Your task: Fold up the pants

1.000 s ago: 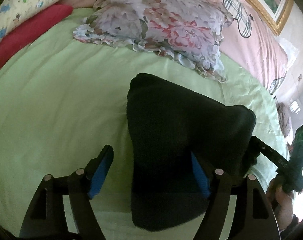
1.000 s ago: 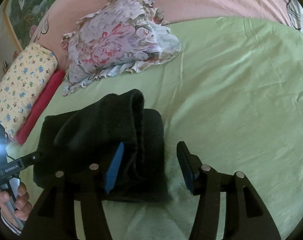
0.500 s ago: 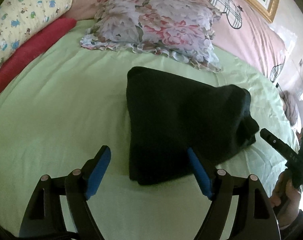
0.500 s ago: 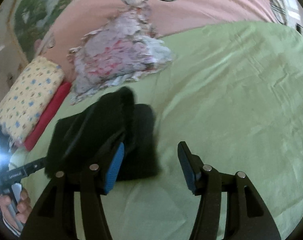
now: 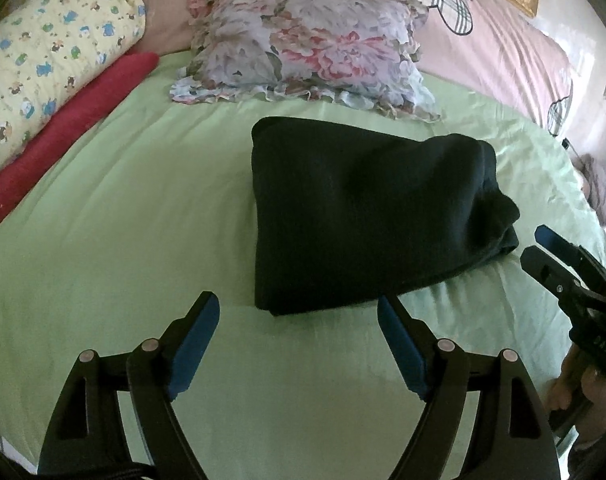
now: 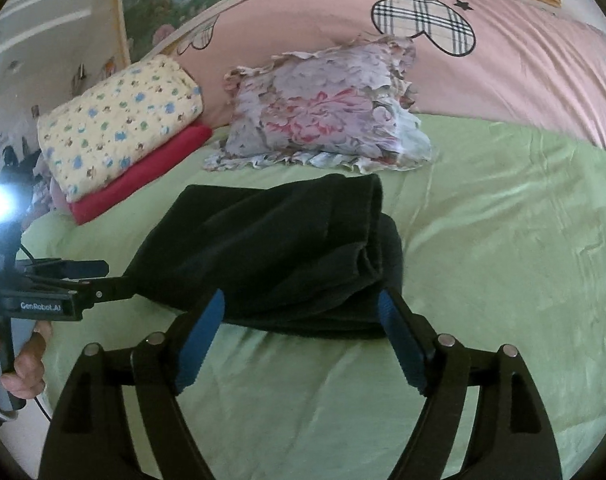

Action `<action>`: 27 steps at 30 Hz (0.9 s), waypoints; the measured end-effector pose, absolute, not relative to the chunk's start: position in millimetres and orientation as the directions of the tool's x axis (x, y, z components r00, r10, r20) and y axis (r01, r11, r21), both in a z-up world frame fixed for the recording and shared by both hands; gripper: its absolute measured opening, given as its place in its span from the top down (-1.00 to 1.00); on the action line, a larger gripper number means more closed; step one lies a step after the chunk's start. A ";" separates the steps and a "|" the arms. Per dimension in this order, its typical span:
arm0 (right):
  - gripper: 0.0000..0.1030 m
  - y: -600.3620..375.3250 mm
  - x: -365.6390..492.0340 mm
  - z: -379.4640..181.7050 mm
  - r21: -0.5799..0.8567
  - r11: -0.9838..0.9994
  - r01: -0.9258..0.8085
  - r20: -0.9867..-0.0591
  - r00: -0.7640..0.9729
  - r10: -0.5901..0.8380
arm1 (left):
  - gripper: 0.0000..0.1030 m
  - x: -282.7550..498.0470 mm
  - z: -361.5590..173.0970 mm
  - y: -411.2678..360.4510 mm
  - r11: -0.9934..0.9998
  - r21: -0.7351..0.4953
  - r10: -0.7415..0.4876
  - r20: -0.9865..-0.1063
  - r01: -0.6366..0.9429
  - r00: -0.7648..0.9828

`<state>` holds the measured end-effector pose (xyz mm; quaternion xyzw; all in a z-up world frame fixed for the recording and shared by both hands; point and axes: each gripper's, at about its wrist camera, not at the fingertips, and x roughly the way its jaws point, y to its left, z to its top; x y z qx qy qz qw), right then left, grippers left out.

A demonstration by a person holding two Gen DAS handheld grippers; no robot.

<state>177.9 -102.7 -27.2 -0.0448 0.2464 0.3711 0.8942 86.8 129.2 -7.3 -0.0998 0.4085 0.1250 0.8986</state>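
The black pants (image 5: 359,208) lie folded in a thick bundle on the green bed sheet (image 5: 115,248); they also show in the right wrist view (image 6: 271,252). My left gripper (image 5: 299,336) is open and empty, just short of the bundle's near edge. My right gripper (image 6: 303,328) is open and empty, its blue pads (image 6: 201,336) just in front of the bundle's folded end. The right gripper also shows at the right edge of the left wrist view (image 5: 559,264), and the left gripper at the left edge of the right wrist view (image 6: 67,280).
A floral pillow (image 5: 307,48) lies behind the pants. A yellow patterned quilt (image 5: 47,56) on a red blanket (image 5: 71,132) sits at the far left. A pink cover with plaid hearts (image 6: 423,28) runs along the head of the bed.
Both grippers have pulled back from the pants. The right one no longer has cloth between its fingers. The bundle now lies flat on the sheet.
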 end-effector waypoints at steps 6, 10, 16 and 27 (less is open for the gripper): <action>-0.57 -99.9 178.6 -29.7 0.099 0.720 -0.687 -0.482 0.600 0.639 | -0.59 85.1 -9.8 124.7 0.948 -0.046 0.173 -0.754 -0.314 0.634; -0.65 -100.0 178.5 -30.2 0.095 0.719 -0.688 -0.481 0.601 0.638 | -0.60 84.7 -11.1 123.9 0.948 -0.034 0.185 -0.752 -0.317 0.633; -0.67 -97.0 178.3 -33.0 0.078 0.726 -0.684 -0.490 0.608 0.625 | -0.60 85.5 -14.7 125.9 0.946 -0.041 0.182 -0.754 -0.321 0.631; -0.67 -92.9 180.1 -35.9 0.070 0.729 -0.681 -0.516 0.601 0.610 | -0.60 90.8 -23.0 128.8 0.947 -0.049 0.171 -0.761 -0.317 0.626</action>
